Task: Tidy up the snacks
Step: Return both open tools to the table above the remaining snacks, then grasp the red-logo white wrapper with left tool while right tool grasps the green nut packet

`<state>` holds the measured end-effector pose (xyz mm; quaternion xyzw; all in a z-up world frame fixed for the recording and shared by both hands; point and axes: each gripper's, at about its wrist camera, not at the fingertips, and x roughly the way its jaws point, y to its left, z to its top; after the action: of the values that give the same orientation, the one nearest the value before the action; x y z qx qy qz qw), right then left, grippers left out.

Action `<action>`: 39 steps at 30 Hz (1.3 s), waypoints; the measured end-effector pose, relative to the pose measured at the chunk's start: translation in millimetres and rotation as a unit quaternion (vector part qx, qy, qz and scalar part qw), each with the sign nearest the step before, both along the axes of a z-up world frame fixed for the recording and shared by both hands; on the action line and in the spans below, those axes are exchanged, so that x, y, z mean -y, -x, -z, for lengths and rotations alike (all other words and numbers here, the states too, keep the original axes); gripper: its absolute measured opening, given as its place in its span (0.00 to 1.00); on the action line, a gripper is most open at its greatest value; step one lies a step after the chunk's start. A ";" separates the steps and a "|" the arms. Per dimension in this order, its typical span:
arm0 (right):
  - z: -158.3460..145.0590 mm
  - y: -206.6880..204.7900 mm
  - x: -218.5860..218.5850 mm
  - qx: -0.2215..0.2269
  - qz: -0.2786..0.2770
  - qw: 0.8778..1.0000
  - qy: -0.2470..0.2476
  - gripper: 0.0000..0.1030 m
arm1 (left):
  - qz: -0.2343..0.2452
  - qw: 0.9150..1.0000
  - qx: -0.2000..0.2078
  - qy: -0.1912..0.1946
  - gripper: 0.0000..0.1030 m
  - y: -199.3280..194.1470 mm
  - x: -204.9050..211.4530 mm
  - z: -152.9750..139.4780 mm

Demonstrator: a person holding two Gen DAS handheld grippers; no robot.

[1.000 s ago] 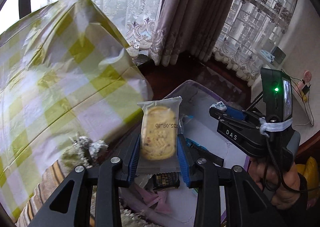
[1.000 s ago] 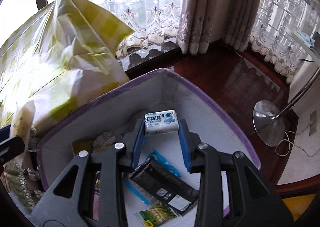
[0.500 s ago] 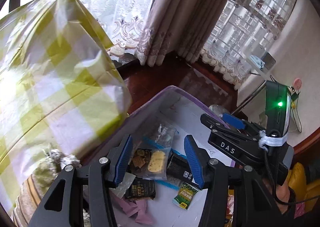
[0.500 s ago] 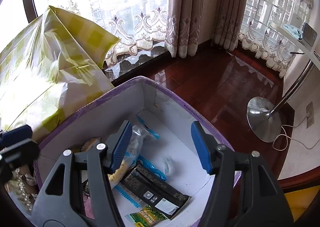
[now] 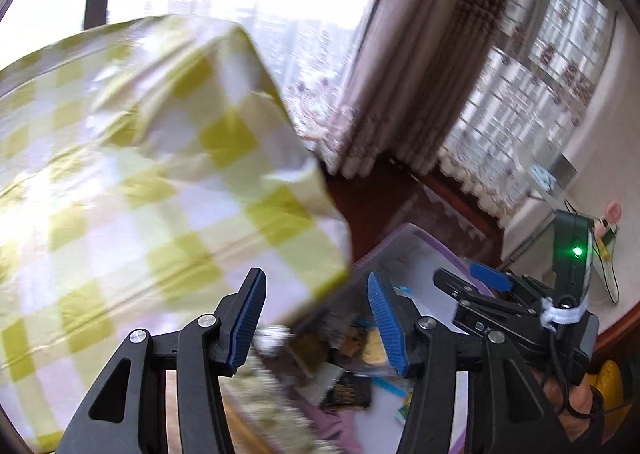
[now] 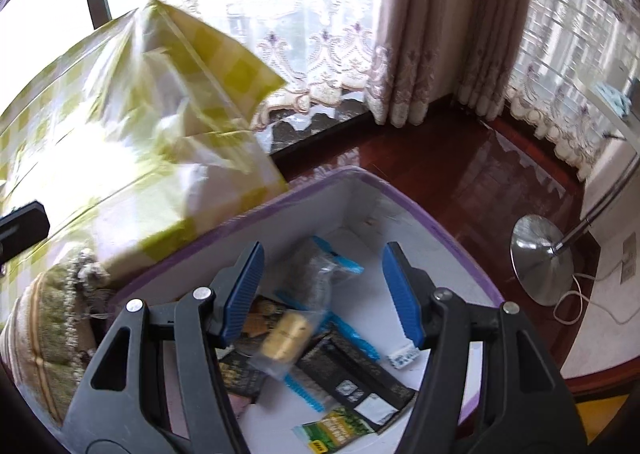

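Right gripper (image 6: 322, 290) fingers spread, nothing between them; left gripper (image 5: 316, 318) the same. Snack packets (image 6: 286, 336) lie loose in the white purple-rimmed box (image 6: 448, 242) directly below. Green-checked bag (image 6: 132, 121) touches the box's left side. Beyond: dark red wood floor (image 6: 452, 173), lamp base (image 6: 542, 258), lace curtains (image 6: 320, 41).

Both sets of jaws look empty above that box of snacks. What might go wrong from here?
1. The purple-rimmed box sits at the edge of its support above the wooden floor; a nudge might tip it.
2. The snack packets lie heaped and overlapping, so the next grab may catch two.
3. The left gripper and right gripper work close together and could collide.
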<state>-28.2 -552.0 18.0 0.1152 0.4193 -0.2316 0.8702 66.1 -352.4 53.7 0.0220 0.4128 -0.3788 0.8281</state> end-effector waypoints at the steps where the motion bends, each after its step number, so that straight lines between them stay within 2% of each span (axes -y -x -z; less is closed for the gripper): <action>1: -1.4 -3.6 -5.9 0.001 -0.006 1.000 0.000 0.63 | -0.010 1.000 0.002 0.001 0.53 -4.1 -8.9 -0.5; 8: -12.8 -31.4 -57.8 0.008 -0.064 0.998 0.003 0.63 | -0.079 0.997 0.009 0.010 0.53 -38.5 -79.8 -5.4; 15: -21.0 -62.5 -116.7 0.010 -0.127 0.992 0.017 0.63 | -0.167 0.986 0.018 0.015 0.53 -65.1 -159.4 -4.4; 18: -23.8 -74.3 -139.5 0.021 -0.150 0.988 -0.001 0.63 | -0.207 0.978 0.018 0.016 0.53 -74.1 -195.3 -1.0; 21: -27.9 -91.1 -167.0 0.025 -0.172 0.985 0.002 0.63 | -0.253 0.967 0.022 0.023 0.53 -81.4 -236.8 2.2; 26: -33.3 -125.0 -213.5 0.034 -0.209 0.977 -0.004 0.63 | -0.346 0.937 0.019 0.038 0.53 -91.7 -312.4 9.7; 29: -36.4 -140.2 -242.1 0.040 -0.226 0.973 -0.006 0.63 | -0.387 0.921 0.004 0.048 0.52 -97.6 -350.1 18.6; 31: -36.9 -151.8 -260.2 0.043 -0.237 0.971 -0.009 0.63 | -0.404 0.913 -0.003 0.052 0.52 -98.5 -368.4 24.0; 33: -36.9 -163.0 -276.6 0.046 -0.245 0.968 -0.015 0.63 | -0.416 0.908 -0.015 0.055 0.52 -102.2 -382.7 32.1; 36: -34.6 -180.9 -301.6 0.046 -0.257 0.965 -0.022 0.63 | -0.425 0.902 -0.038 0.067 0.45 -107.5 -396.0 45.3; 39: -31.1 -195.2 -327.2 0.043 -0.271 0.961 -0.023 0.63 | -0.412 0.905 -0.062 0.080 0.44 -111.3 -400.3 59.0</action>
<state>167.0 -224.8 49.2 0.0272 0.4023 0.0281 0.9147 177.4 47.9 -5.3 -0.2399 0.4043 -0.0358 0.8819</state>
